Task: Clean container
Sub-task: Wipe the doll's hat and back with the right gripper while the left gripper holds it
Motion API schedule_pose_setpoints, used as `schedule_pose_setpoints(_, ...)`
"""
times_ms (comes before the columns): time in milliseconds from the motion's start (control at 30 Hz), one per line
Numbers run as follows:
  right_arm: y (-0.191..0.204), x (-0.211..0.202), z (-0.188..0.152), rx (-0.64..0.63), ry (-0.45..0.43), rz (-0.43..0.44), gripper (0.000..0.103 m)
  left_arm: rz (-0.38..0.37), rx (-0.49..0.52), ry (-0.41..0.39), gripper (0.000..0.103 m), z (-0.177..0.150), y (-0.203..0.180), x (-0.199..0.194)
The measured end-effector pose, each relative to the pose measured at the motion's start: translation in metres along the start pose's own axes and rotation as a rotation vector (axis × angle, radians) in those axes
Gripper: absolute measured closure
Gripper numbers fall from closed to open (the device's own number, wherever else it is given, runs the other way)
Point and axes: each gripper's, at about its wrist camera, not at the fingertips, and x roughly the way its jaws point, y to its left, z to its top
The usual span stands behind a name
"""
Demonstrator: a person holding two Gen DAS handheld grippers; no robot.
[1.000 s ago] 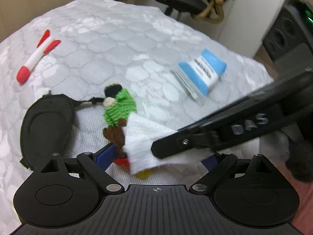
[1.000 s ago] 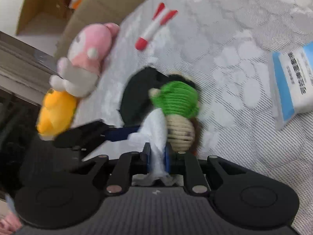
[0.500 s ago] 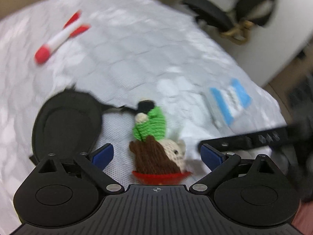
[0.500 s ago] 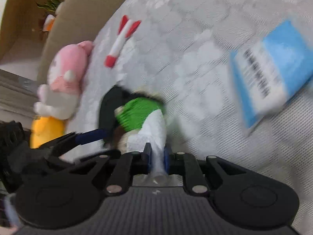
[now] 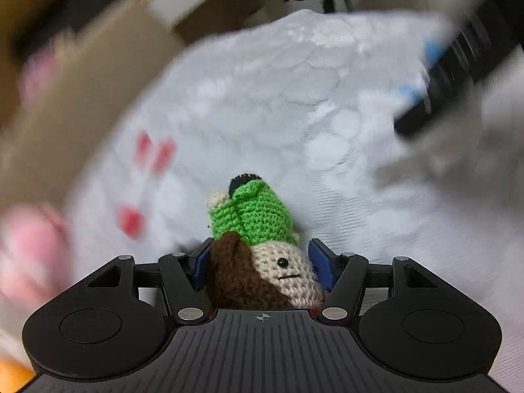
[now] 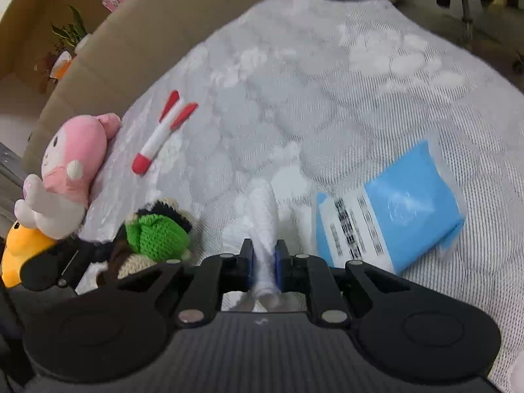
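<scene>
A crocheted doll [image 5: 258,245] with a green body, brown hair and a cream face sits between the blue pads of my left gripper [image 5: 263,262], which is shut on it and holds it over the white bedspread [image 5: 294,114]. The doll also shows at the left of the right wrist view [image 6: 154,235]. My right gripper [image 6: 264,255] is shut on a white tissue [image 6: 263,219] that sticks out forward between its pads. The black container seen earlier is out of view.
A blue and white tissue pack [image 6: 389,219] lies right of my right gripper. A red and white rocket toy [image 6: 162,134], a pink plush [image 6: 68,170] and a yellow plush [image 6: 19,249] lie at the left. A beige headboard [image 6: 147,36] borders the bed.
My left gripper has closed on the doll and lifted it away from the black container. My right gripper has pulled the tissue off the doll and swung right.
</scene>
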Motion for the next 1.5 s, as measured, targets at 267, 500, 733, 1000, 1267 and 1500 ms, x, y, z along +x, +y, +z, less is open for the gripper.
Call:
schedule_pose_setpoints(267,0.009,-0.001,0.003,0.054,0.011,0.166,0.088,-0.169,0.012,-0.067,0.012,0.002,-0.039,-0.027)
schedule_pose_setpoints(500,0.024,0.045,0.013,0.076,0.101,0.170,0.088,-0.248,-0.056,-0.039,0.010,0.008,-0.030,-0.025)
schedule_pose_setpoints(733,0.000,0.049,0.013,0.119,0.108,0.082,0.087,-0.273,-0.106,0.022,0.010,0.020,-0.008,-0.012)
schedule_pose_setpoints(1000,-0.003,0.020,0.020,0.071,0.007,0.118,0.087,-0.417,-0.146,0.234,0.008,0.054,0.036,0.044)
schedule_pose_setpoints(1267,-0.013,0.016,0.023,0.069,-0.010,0.085,0.087,-0.440,0.032,0.207,0.033,0.080,-0.004,0.068)
schedule_pose_setpoints(1500,-0.020,0.010,0.027,0.108,-0.032,0.119,0.087,-0.335,-0.147,-0.147,0.064,0.059,0.030,-0.010)
